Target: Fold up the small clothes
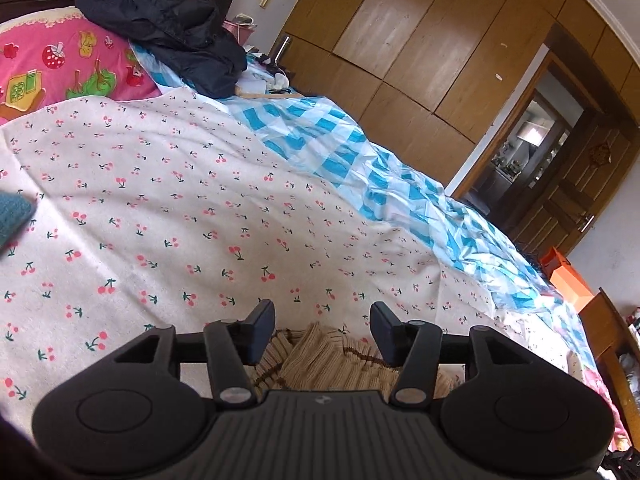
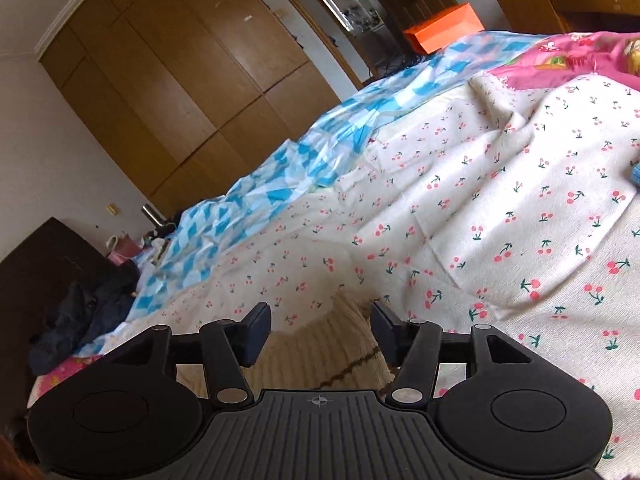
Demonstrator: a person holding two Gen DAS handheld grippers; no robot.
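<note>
A beige ribbed knit garment (image 1: 320,360) with a brown stripe lies on the cherry-print blanket (image 1: 200,200), close under both grippers. My left gripper (image 1: 322,316) is open, its pads apart on either side of the knit's upper edge and pressing on nothing. In the right wrist view the same beige knit (image 2: 320,352) lies flat, one corner pointing away. My right gripper (image 2: 320,316) is open over it, with the fabric showing in the gap between the fingers. Most of the garment is hidden beneath the gripper bodies.
A teal knit piece (image 1: 12,216) lies at the blanket's left edge. A dark jacket (image 1: 168,28) sits on a pink pillow (image 1: 60,64) at the bed's head. Blue checked sheet (image 1: 360,160) covers the far side. Beyond it are a wooden wardrobe (image 1: 400,40) and an orange box (image 2: 444,28).
</note>
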